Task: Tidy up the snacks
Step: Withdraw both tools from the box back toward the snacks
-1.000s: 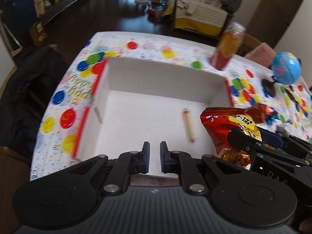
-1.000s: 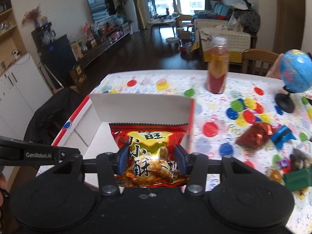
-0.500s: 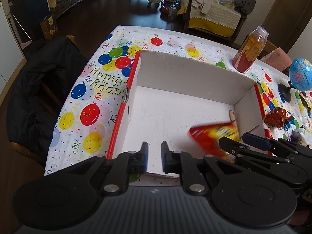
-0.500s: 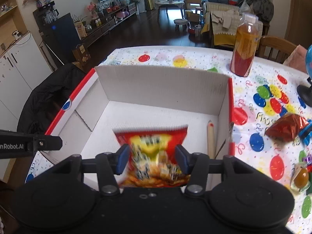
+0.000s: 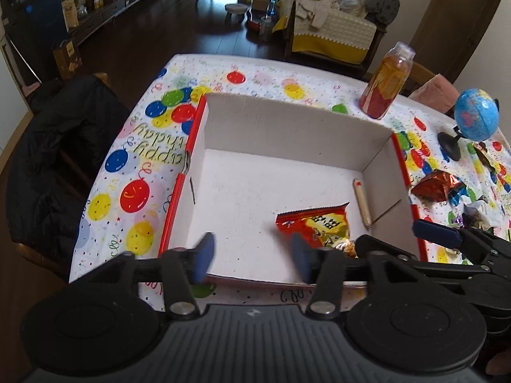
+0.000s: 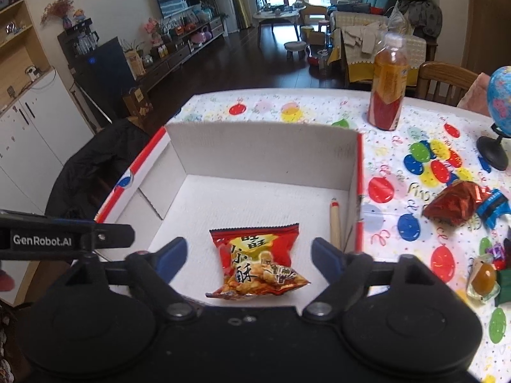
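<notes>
A red and yellow snack bag (image 6: 255,260) lies flat on the floor of the white cardboard box (image 6: 262,146), near its front right; it also shows in the left wrist view (image 5: 316,226). A thin beige stick snack (image 6: 334,220) lies beside the box's right wall. My right gripper (image 6: 249,255) is open and empty just above the bag. My left gripper (image 5: 250,253) is open and empty over the box's (image 5: 297,118) front edge. A crumpled red foil packet (image 6: 456,204) and several small wrapped sweets (image 6: 485,274) lie on the tablecloth right of the box.
A juice bottle (image 6: 388,83) stands behind the box at the right. A small blue globe (image 5: 476,119) on a black stand is at the far right. A dark jacket on a chair (image 5: 54,159) is left of the table. The tablecloth (image 5: 137,172) has a balloon print.
My right gripper opened and let the snack bag drop onto the box floor. My left gripper opened from shut. Both pulled back a little.
</notes>
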Tool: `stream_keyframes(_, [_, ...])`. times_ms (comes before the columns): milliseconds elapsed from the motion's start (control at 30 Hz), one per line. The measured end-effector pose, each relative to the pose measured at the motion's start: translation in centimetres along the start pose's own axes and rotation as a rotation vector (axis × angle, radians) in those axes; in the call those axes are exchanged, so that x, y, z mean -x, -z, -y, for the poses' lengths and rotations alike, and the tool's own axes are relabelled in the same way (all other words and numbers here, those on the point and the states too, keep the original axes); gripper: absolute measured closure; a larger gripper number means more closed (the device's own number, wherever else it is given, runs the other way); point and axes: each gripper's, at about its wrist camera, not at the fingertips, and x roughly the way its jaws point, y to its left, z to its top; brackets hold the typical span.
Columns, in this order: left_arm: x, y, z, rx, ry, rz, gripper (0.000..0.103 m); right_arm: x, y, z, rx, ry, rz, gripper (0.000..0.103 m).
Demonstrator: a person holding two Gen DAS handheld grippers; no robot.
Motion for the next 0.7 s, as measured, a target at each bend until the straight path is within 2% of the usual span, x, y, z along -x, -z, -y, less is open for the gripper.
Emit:
stream_keyframes(100, [0.8, 0.2, 0.6, -0.012, 0.003, 0.015, 0.046, 1.3, 0.0, 0.3, -0.004, 0.004, 0.017, 0.015])
stream_keyframes(233, [1.7, 0.4, 1.7, -0.029, 0.006, 0.037, 0.036, 3.0, 0.2, 1.0, -0.017, 0.014, 0.035, 0.015])
stream_keyframes(367, [2.6, 0.7, 2.9, -0.046, 0.012, 0.057, 0.032, 4.5, 0.5, 1.7, -0.029, 0.024, 0.051, 0.014])
stream_keyframes(500, [3.2, 0.9, 4.5, -0.071, 0.021, 0.077, 0.023, 6.1, 0.9, 2.8, -0.035, 0.034, 0.078, 0.003])
stream_keyframes(667, [3.8, 1.2, 6.7, -0.092, 0.038, 0.097, 0.019, 8.1, 1.5, 4.4, -0.044, 0.054, 0.104, 0.0])
stream_keyframes(700, [3.9, 1.2, 7.2, -0.096, 0.041, 0.1, 0.014, 8.4, 1.6, 4.9, -0.049, 0.059, 0.108, 0.0])
